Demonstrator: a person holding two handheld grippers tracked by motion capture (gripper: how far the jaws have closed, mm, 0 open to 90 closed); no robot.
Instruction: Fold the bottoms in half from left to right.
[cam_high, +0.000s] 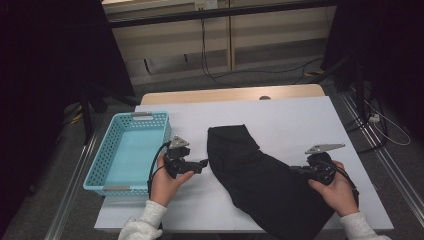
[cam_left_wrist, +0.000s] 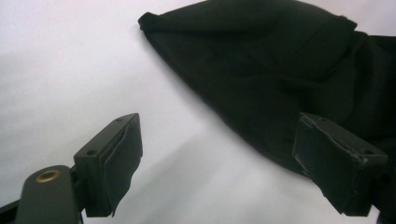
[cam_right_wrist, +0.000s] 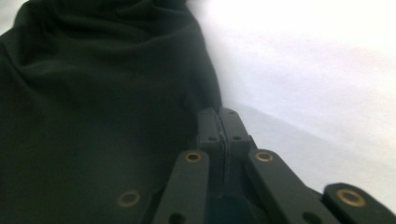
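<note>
Hidden: near end of the black garment (cam_high: 265, 182) runs off the white surface (cam_high: 300, 120), cut by the frame.
Garment: soft, creased cloth between both grippers.
Right gripper (cam_right_wrist: 219, 123): jaws clenched at the garment's edge; a pinched fold cannot be made out.
Left gripper (cam_left_wrist: 217, 163): jaws released, just beside the cloth.
Basket (cam_high: 107, 150): turquoise perforated plastic, rectangular.
</note>
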